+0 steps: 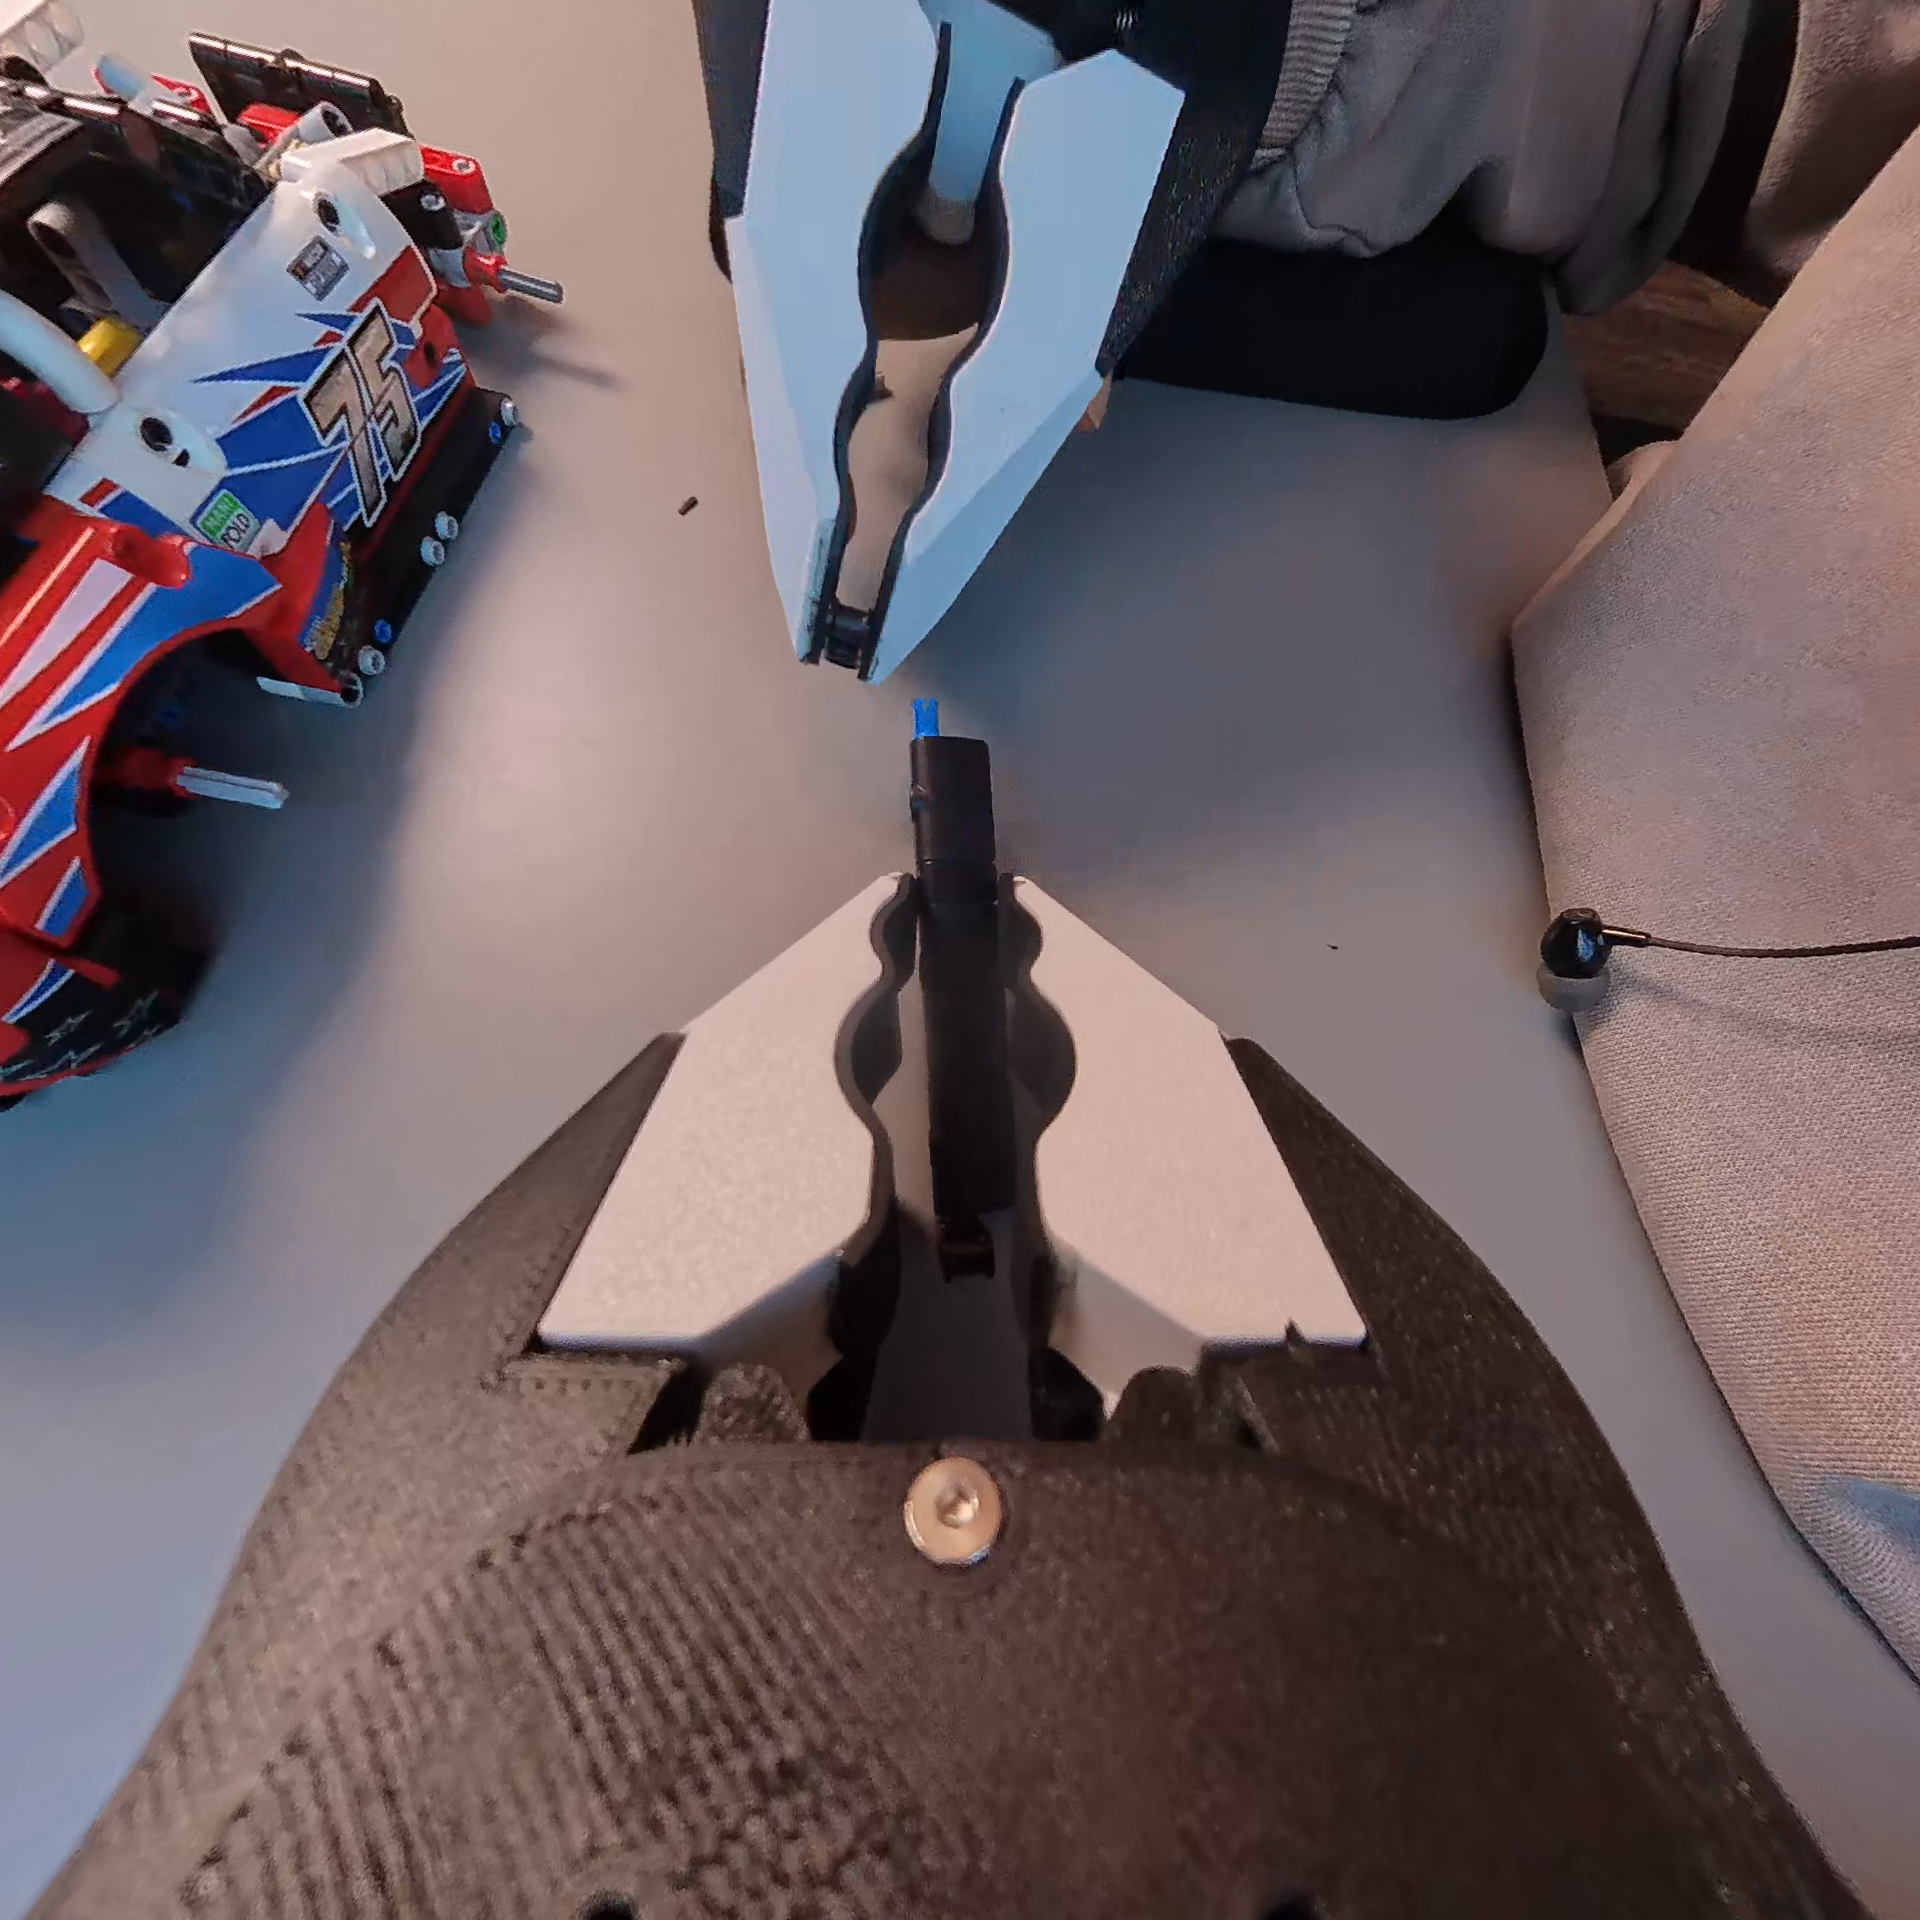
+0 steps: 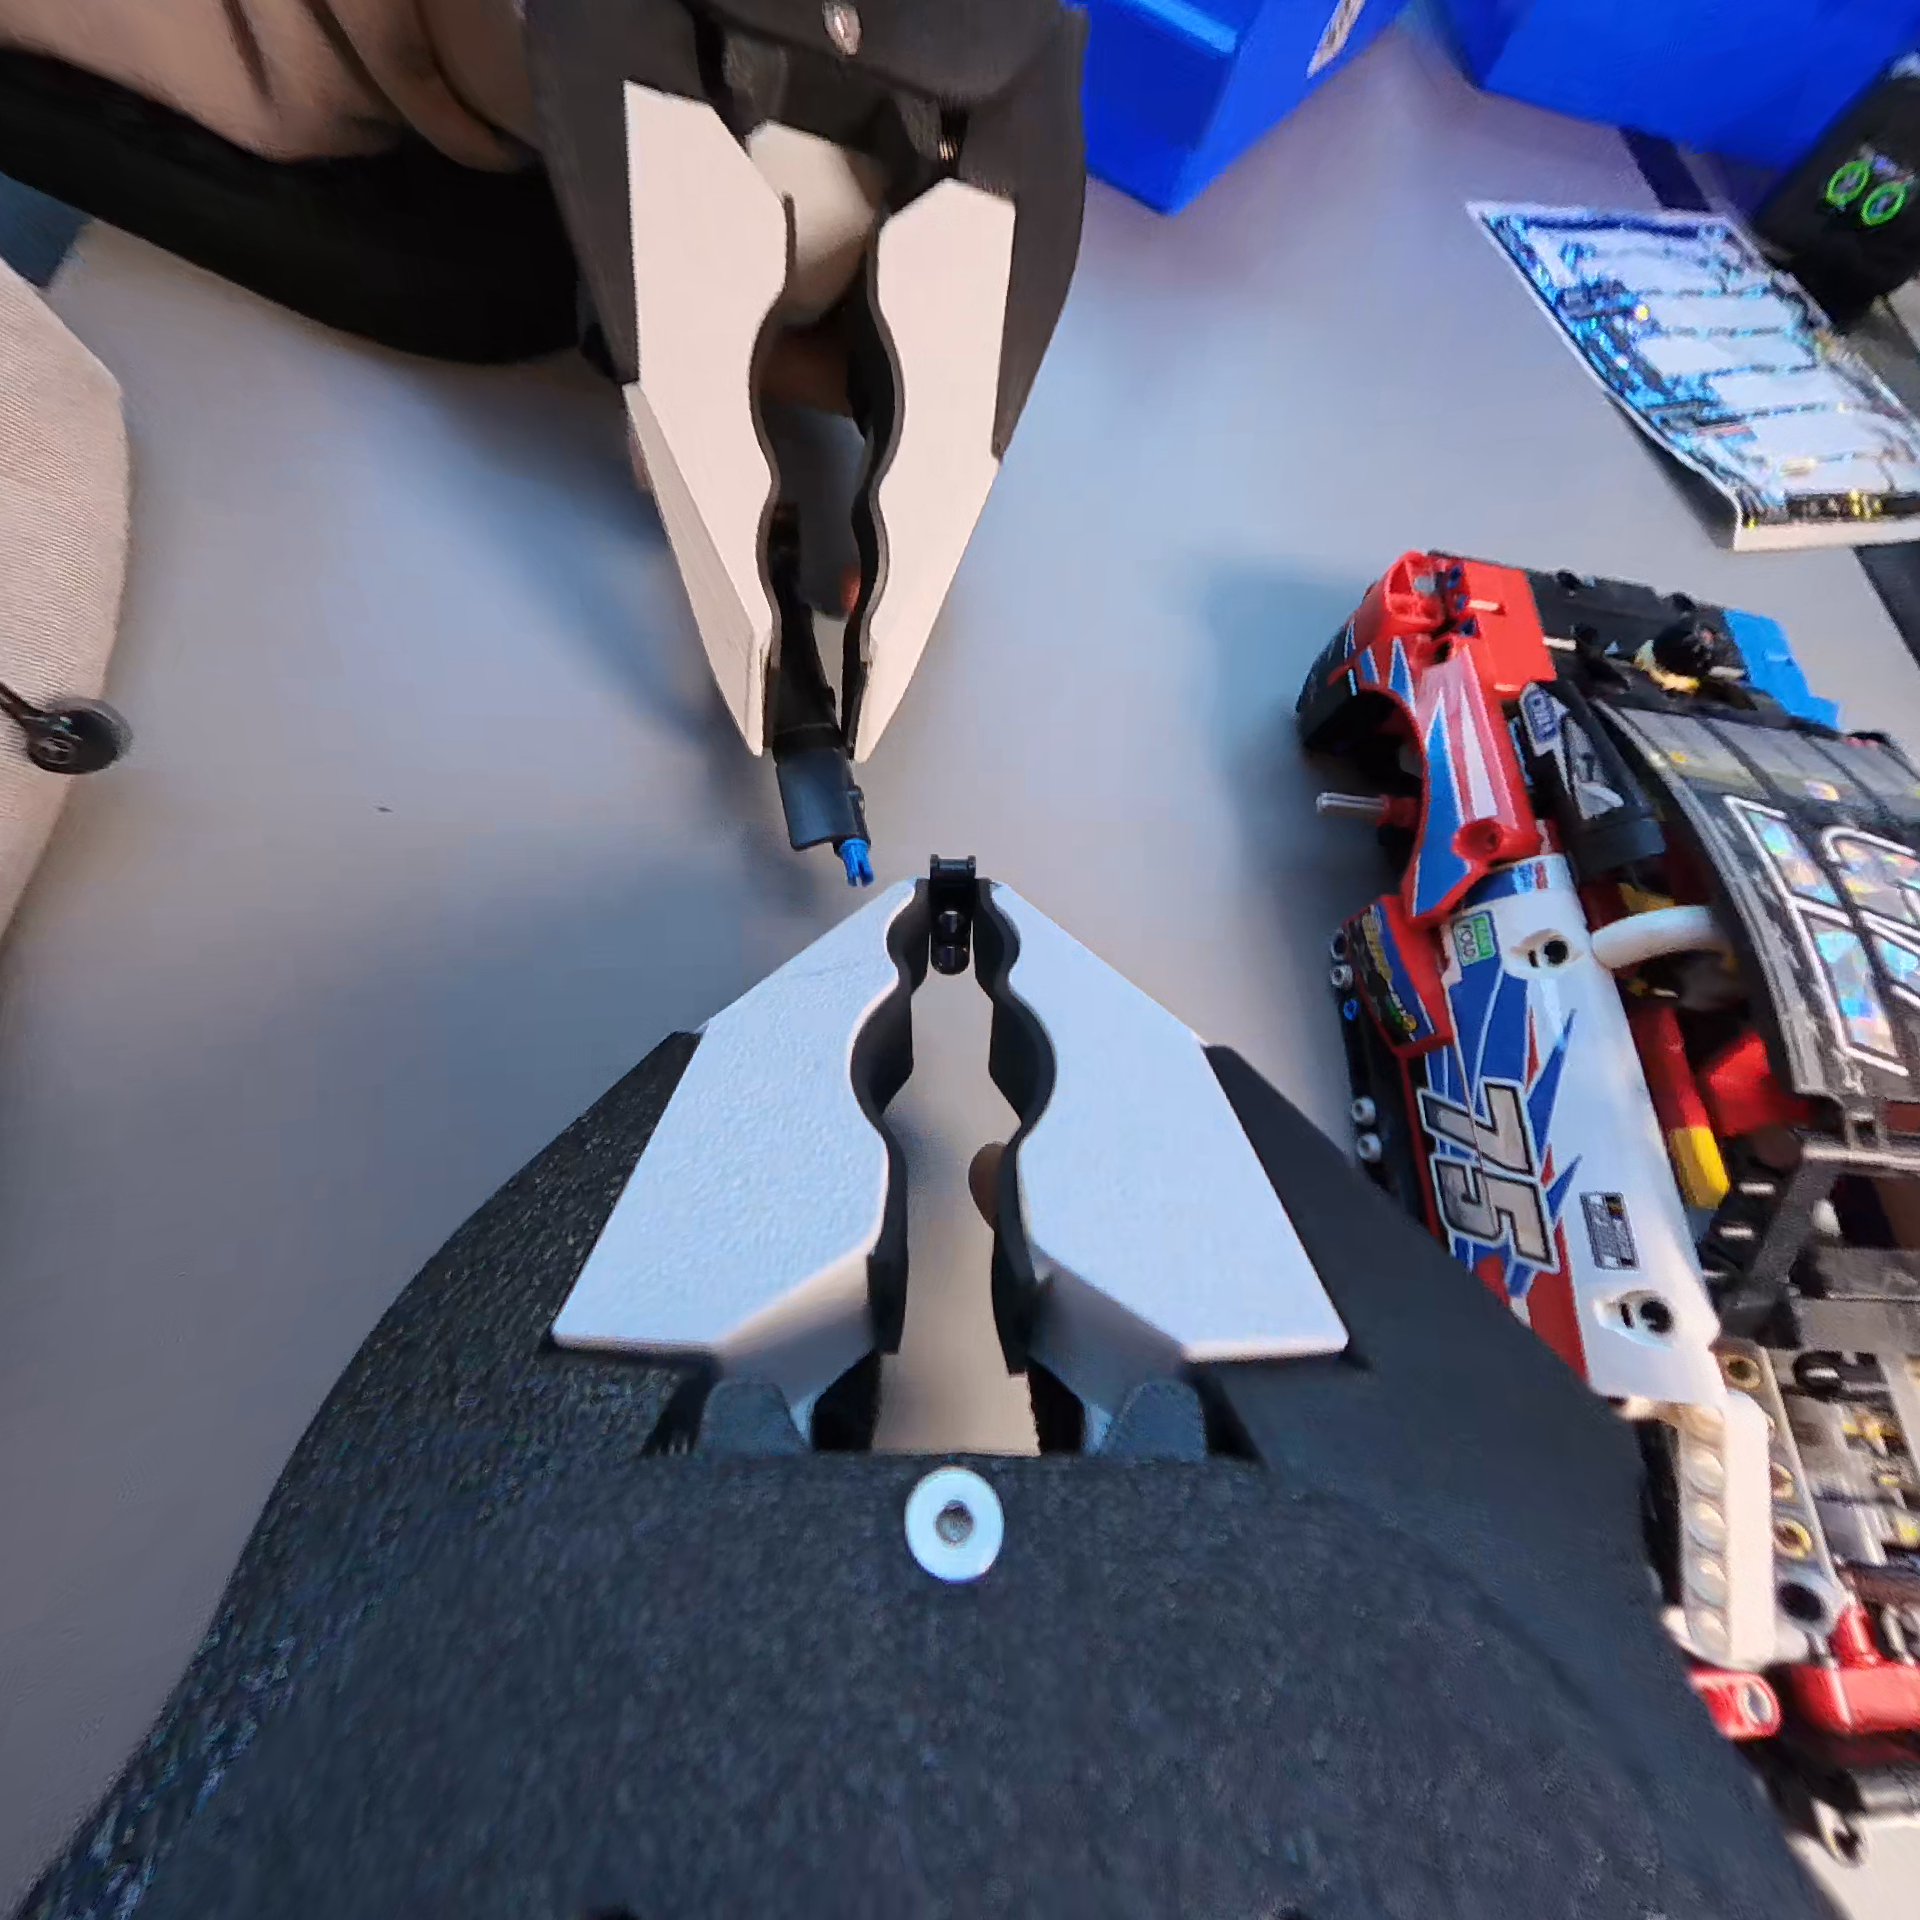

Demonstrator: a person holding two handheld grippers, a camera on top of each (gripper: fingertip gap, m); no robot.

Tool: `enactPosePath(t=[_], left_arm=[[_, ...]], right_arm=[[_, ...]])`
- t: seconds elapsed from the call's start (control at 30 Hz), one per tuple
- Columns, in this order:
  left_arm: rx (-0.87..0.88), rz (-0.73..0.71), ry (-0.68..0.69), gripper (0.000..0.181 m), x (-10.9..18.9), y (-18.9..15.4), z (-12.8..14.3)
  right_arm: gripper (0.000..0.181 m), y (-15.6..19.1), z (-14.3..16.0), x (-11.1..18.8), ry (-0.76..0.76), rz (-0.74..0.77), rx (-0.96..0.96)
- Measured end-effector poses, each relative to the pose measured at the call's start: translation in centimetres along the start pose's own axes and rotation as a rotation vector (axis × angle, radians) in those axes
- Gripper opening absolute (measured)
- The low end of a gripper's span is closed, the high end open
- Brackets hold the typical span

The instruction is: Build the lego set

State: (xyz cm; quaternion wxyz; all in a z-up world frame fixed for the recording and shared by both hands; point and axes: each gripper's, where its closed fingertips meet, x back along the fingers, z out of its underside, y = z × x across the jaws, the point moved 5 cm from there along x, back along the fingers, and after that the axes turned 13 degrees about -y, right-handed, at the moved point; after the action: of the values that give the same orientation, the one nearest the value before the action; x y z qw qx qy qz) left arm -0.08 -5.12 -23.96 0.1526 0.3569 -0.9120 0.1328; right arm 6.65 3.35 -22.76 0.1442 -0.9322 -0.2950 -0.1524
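My left tool [image 1: 954,883] is clamped on a long black beam [image 1: 951,831] that juts past its tips, a blue pin [image 1: 921,715] poking from the far end. Straight ahead, tip to tip and just apart, my right tool [image 2: 948,883] pinches a small black connector [image 2: 951,871] at the very end of its fingers. The pin sits slightly to the left of the connector in the right wrist view, so I judge the 2 are not yet lined up.

The risk from here is a skewed push: if the pin meets the connector off its hole, the connector, held only by the fingertips, could twist or pop out onto the desk [image 1: 1195,727]. The long beam could also pivot in my left grip under end load.

The car [image 2: 1558,1039] lies on the desk, to the right of my right tool, well apart. Beyond it lie a booklet [image 2: 1704,364] and blue boxes [image 2: 1195,94].
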Motion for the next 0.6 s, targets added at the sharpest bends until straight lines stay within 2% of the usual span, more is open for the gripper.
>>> enactPosePath(t=[0.27, 0.6], left_arm=[[-0.008, 0.034, -0.03, 0.013, -0.3, -0.6, -0.4], [0.036, 0.045, -0.149, 0.013, 0.4, -0.4, -1.8]], right_arm=[[0.005, 0.3, -0.7, 0.7, -0.16, -0.075, 0.02], [0.005, 0.7, -2.0, 1.8, -0.344, -0.181, -0.081]])
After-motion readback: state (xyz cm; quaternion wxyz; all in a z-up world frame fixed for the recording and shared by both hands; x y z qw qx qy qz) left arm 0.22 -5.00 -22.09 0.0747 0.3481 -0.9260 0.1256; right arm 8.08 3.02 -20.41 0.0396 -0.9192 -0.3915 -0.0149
